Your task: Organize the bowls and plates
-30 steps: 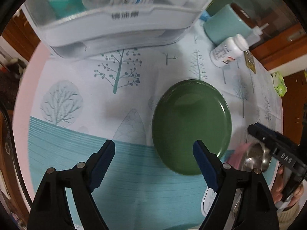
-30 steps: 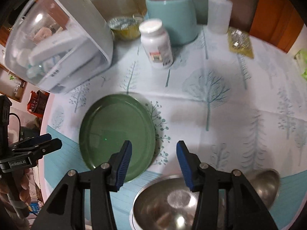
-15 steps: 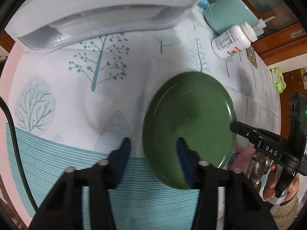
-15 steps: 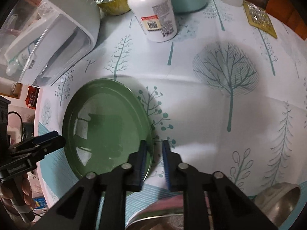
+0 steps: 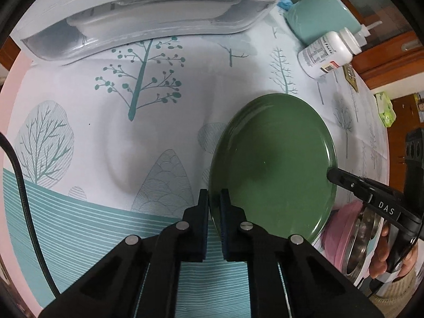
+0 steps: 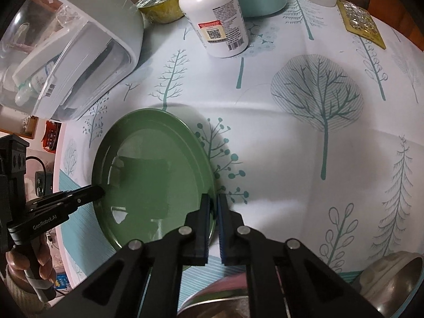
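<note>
From the left wrist, our left gripper point(image 5: 214, 198) is clenched on the green plate point(image 5: 275, 164) at its 8 o'clock rim. From the right wrist, our right gripper point(image 6: 214, 203) pinches the plate's point(image 6: 151, 175) 4 o'clock rim, so the plate lies on the tablecloth point(image 6: 291, 132) between both hands.

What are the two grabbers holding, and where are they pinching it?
Both hold the green plate by its rim, on opposite sides. The left gripper and the right gripper each have one finger inside the rim and one outside.
</note>
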The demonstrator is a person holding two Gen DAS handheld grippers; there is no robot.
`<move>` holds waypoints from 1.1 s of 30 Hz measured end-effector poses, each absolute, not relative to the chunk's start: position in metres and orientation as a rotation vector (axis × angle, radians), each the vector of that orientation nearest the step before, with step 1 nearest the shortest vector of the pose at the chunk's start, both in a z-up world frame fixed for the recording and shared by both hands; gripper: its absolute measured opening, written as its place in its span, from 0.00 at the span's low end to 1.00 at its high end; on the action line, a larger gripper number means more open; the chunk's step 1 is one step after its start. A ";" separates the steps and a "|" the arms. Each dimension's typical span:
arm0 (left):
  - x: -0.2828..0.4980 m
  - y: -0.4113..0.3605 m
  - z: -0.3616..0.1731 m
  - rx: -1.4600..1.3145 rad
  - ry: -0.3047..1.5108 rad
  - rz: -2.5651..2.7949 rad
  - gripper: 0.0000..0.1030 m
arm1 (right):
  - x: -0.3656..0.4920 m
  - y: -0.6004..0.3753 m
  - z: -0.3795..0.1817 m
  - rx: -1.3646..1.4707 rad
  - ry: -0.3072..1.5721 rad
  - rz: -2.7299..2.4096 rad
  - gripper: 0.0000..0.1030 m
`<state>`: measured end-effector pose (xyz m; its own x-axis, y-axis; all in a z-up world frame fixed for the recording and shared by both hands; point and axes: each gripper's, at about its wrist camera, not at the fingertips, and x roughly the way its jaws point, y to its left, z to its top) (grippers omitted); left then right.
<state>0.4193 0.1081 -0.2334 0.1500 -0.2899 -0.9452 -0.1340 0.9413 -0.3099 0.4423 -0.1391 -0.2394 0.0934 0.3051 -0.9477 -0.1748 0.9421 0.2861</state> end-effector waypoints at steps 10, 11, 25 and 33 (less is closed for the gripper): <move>0.402 0.120 -0.192 -0.380 1.364 -0.154 0.04 | 0.423 -0.139 -0.197 0.143 1.375 0.401 0.04; 0.396 0.120 -0.182 -0.379 1.356 -0.162 0.04 | 0.418 -0.139 -0.190 0.143 1.368 0.404 0.04; 0.255 0.111 -0.096 -0.347 1.355 -0.291 0.05 | 0.278 -0.160 -0.124 0.179 1.355 0.409 0.04; 0.169 0.098 -0.109 -0.346 1.405 -0.360 0.05 | 0.177 -0.176 -0.142 0.243 1.409 0.369 0.05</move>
<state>0.1685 0.0984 -0.1090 0.1290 -0.4421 -0.8876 0.0391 0.8967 -0.4410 0.1767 -0.1757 -0.1418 0.1187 0.3912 -0.9126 -0.1066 0.9188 0.3800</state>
